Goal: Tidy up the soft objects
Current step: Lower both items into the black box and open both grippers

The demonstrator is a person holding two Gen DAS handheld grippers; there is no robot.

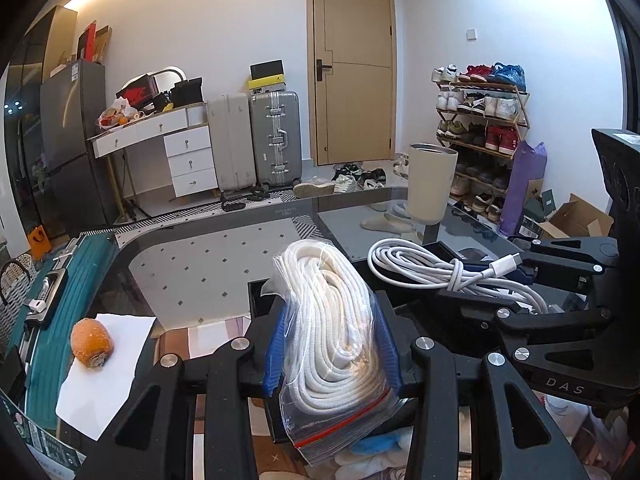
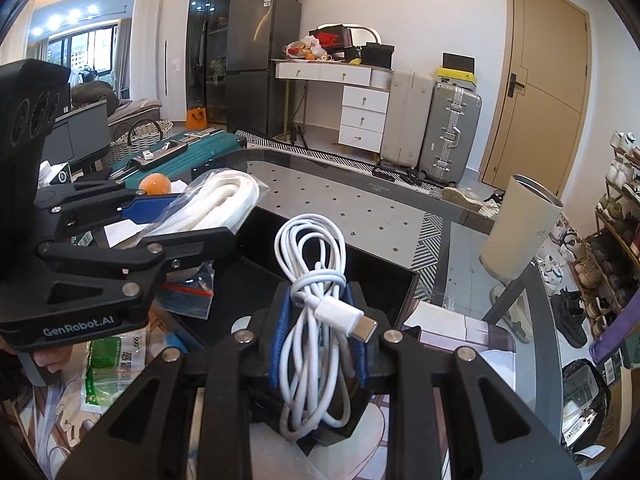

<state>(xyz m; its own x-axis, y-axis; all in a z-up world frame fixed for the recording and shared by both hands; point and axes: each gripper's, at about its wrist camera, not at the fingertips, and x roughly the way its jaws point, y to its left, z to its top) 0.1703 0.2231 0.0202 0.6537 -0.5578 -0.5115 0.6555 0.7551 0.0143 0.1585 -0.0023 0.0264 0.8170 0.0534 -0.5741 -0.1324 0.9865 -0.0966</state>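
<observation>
- The left gripper [image 1: 334, 344] is seen closed on a clear zip-seal plastic bag of coiled white rope [image 1: 336, 336]; the bag is pinched between the blue ribbed pads [image 1: 276, 356], with its red-striped seal hanging below the fingers.
- The right gripper [image 2: 318, 332] is seen clamped around a bundled white USB-C charging cable [image 2: 312, 288]; the cable's loops are squeezed between the blue pads [image 2: 280, 332], and the plug [image 2: 348, 316] is laid across the bundle, pointing right.
- Both held things are carried above a black open-topped rectangular box [image 2: 384, 292], which is set on the dark glass table [image 1: 224, 264].
- The bagged rope is held just left of the box; the cable is held over its inside.
- In the right wrist view, the left gripper [image 2: 168, 240] is shown to the left of the box, with the rope bag [image 2: 224, 204] gripped in it.
- An orange round fruit [image 1: 91, 342] is rested on a white sheet of paper [image 1: 108, 376], well to the left of the box.
- A cream cylindrical tumbler [image 1: 431, 182] is stood on the table beyond the box, to its right.
- A teal ribbed suitcase [image 1: 76, 280] is laid flat farther left of the box, past the table's edge.
- Two upright suitcases [image 1: 256, 140] and a wooden door [image 1: 352, 64] are seen far behind the box.
</observation>
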